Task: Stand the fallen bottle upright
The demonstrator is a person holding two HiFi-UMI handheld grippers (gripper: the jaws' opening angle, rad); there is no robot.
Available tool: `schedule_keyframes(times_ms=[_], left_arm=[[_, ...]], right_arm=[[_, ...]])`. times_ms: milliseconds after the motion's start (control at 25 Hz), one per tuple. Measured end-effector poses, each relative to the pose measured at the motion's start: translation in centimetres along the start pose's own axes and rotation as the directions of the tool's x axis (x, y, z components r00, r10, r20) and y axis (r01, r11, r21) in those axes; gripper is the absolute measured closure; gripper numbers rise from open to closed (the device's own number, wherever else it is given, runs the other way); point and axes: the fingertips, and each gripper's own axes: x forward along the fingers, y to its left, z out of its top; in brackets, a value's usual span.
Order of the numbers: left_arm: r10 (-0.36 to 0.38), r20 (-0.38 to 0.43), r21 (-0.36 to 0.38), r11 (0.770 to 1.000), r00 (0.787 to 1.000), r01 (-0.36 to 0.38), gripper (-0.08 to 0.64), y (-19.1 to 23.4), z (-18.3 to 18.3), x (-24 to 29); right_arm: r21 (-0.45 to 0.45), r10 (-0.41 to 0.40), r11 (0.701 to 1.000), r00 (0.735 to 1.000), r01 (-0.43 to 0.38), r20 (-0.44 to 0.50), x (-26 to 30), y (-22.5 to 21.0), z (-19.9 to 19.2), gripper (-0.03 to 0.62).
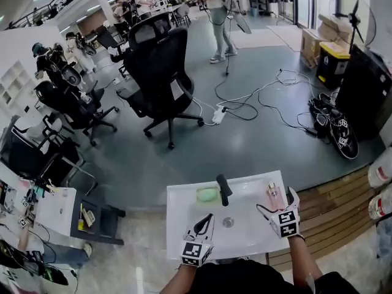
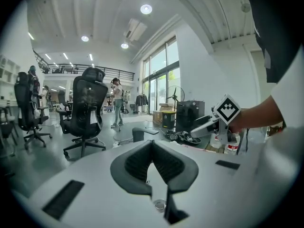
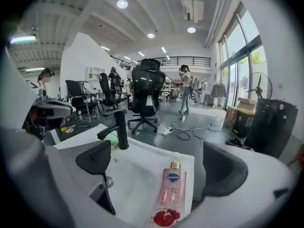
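A pink bottle (image 1: 273, 195) (image 3: 172, 192) with a gold neck lies flat on the right ledge of the white sink (image 1: 184, 216) (image 3: 142, 160), its cap pointing away from me. My right gripper (image 1: 277, 203) (image 3: 156, 152) is open, with one finger on each side of the bottle's lower half and no grip on it. My left gripper (image 1: 208, 219) (image 2: 152, 145) hangs over the basin near the drain (image 1: 228, 222), shut with nothing in it. From the left gripper view, the right gripper (image 2: 219, 122) shows with its marker cube.
A black faucet (image 1: 223, 189) (image 3: 119, 129) stands at the sink's back, with a green soap (image 1: 207, 194) beside it. Beyond the sink are black office chairs (image 1: 160, 72), floor cables (image 1: 257, 100) and a person (image 1: 215, 17). Wooden decking (image 1: 331, 207) lies to the right.
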Motion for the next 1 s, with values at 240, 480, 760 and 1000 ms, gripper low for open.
schedule_keyframes(times_ms=[240,480,760,1000], left_arm=[[-0.001,-0.009,-0.007,1.000,1.000,0.001,0.541,1.4,-0.9,0.0],[0.002,0.009,0.025,1.000,1.000,-0.002,0.541,3.3,-0.7,0.0],[-0.039,0.011,0.020,0.999,0.999,0.039,0.541,3.0,-1.3,0.5],[-0.050,-0.013,0.013,0.999,0.999,0.050,0.541,3.4,-2.9,-0.4]], right_arm=[[0.099,-0.025,0.995,0.994,0.035,-0.106,1.9,-1.9,-2.4,-0.008],[0.066,-0.048,0.996,0.974,0.064,-0.221,3.3,-2.7,-4.6,-0.008],[0.059,-0.010,0.997,0.875,0.044,-0.485,4.9,-2.5,-9.2,-0.008],[0.068,0.003,0.996,0.709,0.064,-0.706,4.8,-2.6,-14.5,-0.006]])
